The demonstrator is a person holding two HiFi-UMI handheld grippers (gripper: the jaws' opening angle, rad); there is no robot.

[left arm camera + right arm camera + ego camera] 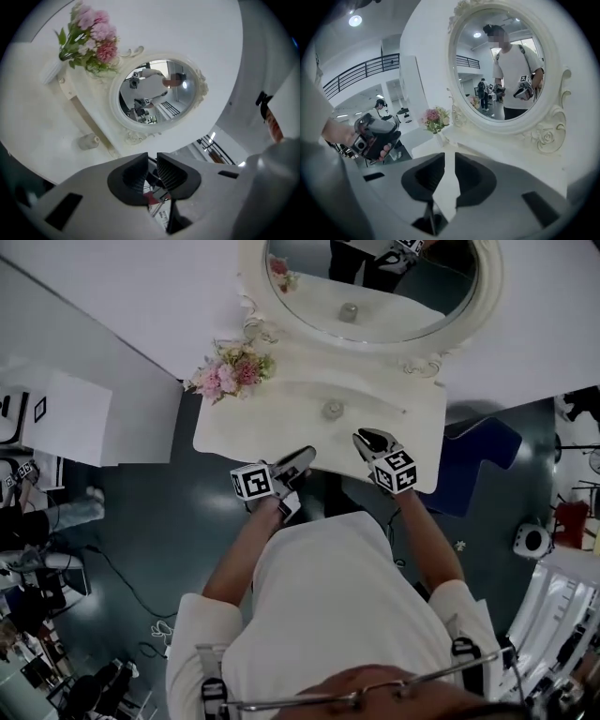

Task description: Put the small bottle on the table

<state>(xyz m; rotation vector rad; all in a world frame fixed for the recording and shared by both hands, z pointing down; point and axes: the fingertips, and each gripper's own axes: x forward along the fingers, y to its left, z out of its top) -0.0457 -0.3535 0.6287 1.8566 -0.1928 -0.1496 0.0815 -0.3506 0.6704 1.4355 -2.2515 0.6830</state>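
A person (328,615) in a white shirt stands at a white table (272,432) backed by an oval mirror (375,287), with pink flowers (234,371) at its left end. The left gripper (151,157) hangs at the table's front edge and the right gripper (450,157) over it; each has its jaws nearly together, a slim gap between them and nothing in it. The bottle (333,410) sits on the table before the mirror, apart from both.

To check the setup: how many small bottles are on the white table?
1. The small bottle is near the table's middle, before the mirror; the mirror shows only its reflection. None seems hidden.
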